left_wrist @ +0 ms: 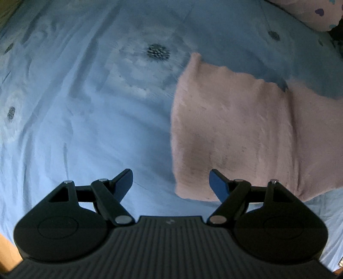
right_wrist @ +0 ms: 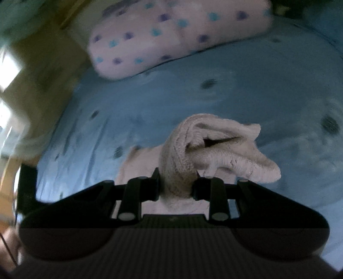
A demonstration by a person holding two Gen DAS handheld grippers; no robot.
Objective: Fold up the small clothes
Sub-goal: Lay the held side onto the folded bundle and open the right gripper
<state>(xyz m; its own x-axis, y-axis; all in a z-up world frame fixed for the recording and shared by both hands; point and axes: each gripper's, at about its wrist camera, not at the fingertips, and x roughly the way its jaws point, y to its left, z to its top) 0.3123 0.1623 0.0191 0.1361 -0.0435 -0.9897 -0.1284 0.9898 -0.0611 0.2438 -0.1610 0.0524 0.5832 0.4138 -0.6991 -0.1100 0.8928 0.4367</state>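
Observation:
A pink fuzzy garment (left_wrist: 235, 133) lies flat on the blue bedsheet (left_wrist: 85, 107), right of centre in the left wrist view. My left gripper (left_wrist: 171, 182) is open and empty, hovering just above the garment's near left corner. My right gripper (right_wrist: 176, 184) is shut on a bunched part of the pink knitted garment (right_wrist: 210, 146) and holds it lifted above the bed, with the cloth drooping to the right. More pink cloth (right_wrist: 137, 167) lies under it on the sheet.
A pink pillow with blue and purple dots (right_wrist: 171, 36) lies at the head of the bed; its corner also shows in the left wrist view (left_wrist: 310, 15). A wooden bed frame (left_wrist: 8, 253) edges the mattress at lower left. Bright window light (right_wrist: 8, 70) is at left.

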